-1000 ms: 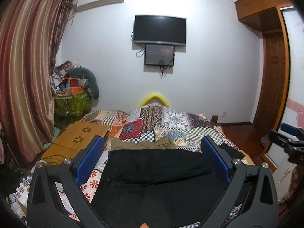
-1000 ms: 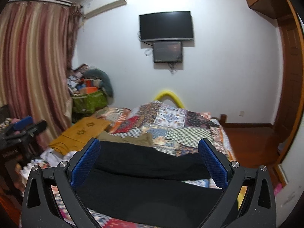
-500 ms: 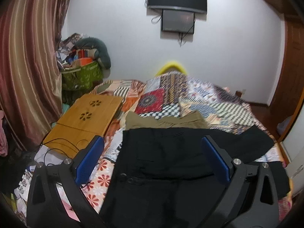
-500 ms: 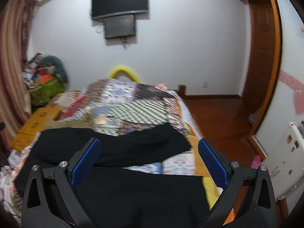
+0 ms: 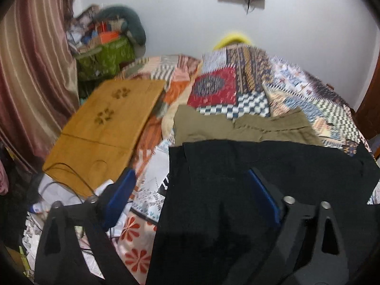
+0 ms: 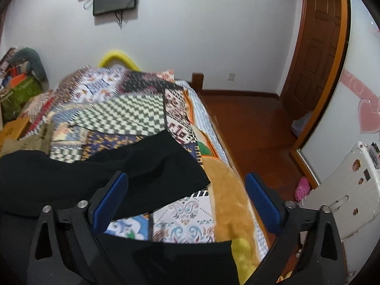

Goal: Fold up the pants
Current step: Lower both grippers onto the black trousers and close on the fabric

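Black pants (image 5: 237,190) lie spread across the patchwork bed (image 6: 133,109), partly over olive trousers (image 5: 237,128). Left gripper (image 5: 192,199) and right gripper (image 6: 185,204) hover above them, fingers wide but closing, gripping nothing.

black pants (image 5: 237,190) cut off below, motion-blurred bedspread (image 5: 237,83)

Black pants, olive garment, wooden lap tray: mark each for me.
black pants (image 5: 237,178), left wrist view, waist area
olive garment (image 5: 237,128), left wrist view, middle of the folded cloth
wooden lap tray (image 5: 106,121), left wrist view, bare top
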Tool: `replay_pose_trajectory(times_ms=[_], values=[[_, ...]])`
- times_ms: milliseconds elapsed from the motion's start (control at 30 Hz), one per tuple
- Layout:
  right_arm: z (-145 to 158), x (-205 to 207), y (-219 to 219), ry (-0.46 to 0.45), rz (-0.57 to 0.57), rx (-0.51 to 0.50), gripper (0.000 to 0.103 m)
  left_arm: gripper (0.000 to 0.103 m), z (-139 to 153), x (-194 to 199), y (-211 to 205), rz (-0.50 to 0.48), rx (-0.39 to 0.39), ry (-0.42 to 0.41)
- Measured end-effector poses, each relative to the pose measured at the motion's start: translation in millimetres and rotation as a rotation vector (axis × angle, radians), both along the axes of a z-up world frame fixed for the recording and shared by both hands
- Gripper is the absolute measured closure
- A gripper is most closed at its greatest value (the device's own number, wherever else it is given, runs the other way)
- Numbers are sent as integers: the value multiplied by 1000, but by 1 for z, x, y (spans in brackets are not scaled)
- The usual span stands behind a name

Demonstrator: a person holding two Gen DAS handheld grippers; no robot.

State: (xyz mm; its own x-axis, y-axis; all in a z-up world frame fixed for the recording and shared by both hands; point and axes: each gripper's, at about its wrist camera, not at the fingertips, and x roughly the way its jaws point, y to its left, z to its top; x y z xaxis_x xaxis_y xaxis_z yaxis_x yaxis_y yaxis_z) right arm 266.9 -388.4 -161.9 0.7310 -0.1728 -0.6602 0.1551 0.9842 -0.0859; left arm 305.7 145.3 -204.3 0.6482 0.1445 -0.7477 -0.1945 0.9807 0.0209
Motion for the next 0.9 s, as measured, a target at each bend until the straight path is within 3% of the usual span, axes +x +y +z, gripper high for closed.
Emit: replay_pose_trajectory(times_ms=[333,400,500,600,700,833,900], values=[[-50,51,-28,122,4,47,19,25,-56,67,39,55,-55,171],[-59,59,-34,144,4,52,27,27,-66,77,44,63,-62,193],[-74,68,-41,194,14,87,36,28,-75,83,46,65,-77,205],[-89,76,-44,236,12,91,39,28,-82,87,44,64,-67,210],[-94,76,-47,230,17,126,46,31,-83,87,41,54,-40,201],[-93,75,-49,218,18,150,58,50,-77,88,36,19,-11,188],[-91,75,-48,215,18,132,74,62,-75,88,33,2,-9,187]])
